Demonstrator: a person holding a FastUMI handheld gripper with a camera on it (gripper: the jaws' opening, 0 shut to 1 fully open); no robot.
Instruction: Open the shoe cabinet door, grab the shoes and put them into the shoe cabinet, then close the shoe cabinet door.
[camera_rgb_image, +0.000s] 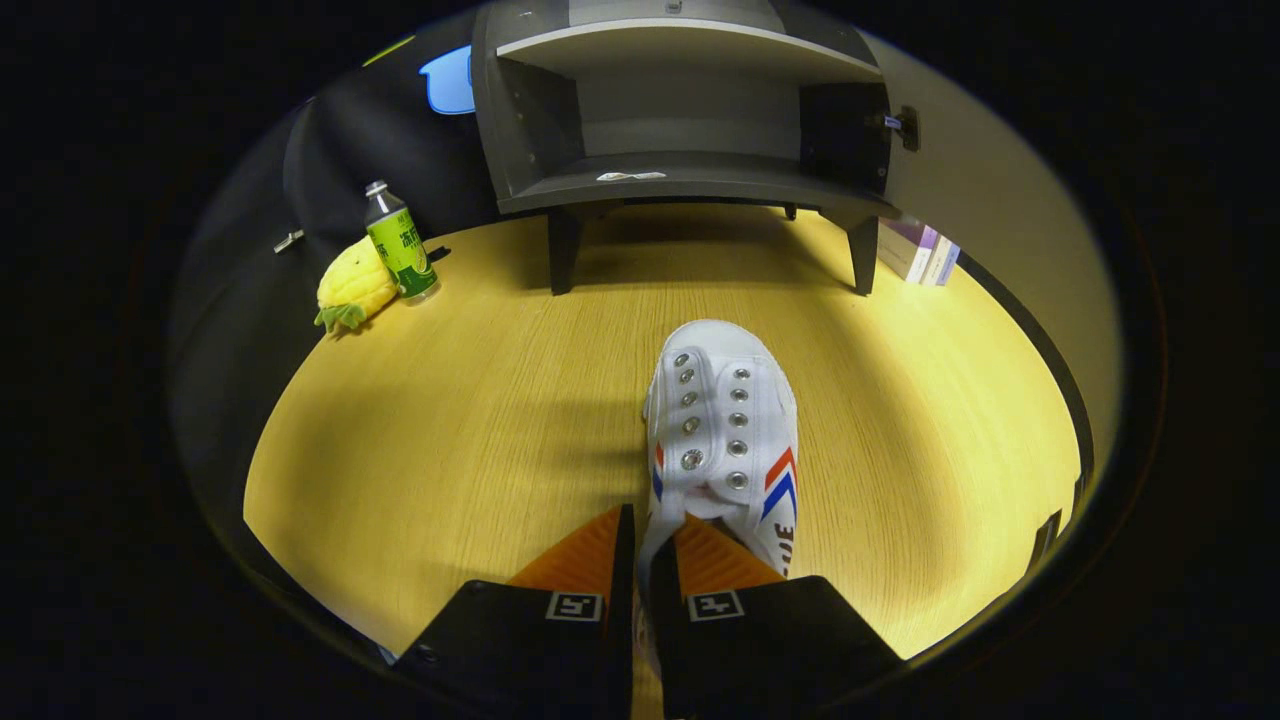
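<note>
The hand-held gripper (640, 560) is nearly closed, its 2 fingers pinching the heel edge of a white shoe (722, 440) that sits on the wooden counter (450, 450), toe toward the shoe cabinet (680, 110). The cabinet stands open beyond; its lower shelf holds just a small label. A green bottle (400, 243) and pineapple plush (353, 285) stand left of it.

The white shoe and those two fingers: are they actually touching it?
Touching. In the gripper view the two fingers are nearly closed and pinch a thin strip of the white shoe at its heel edge, with no gap showing on either side.
</note>
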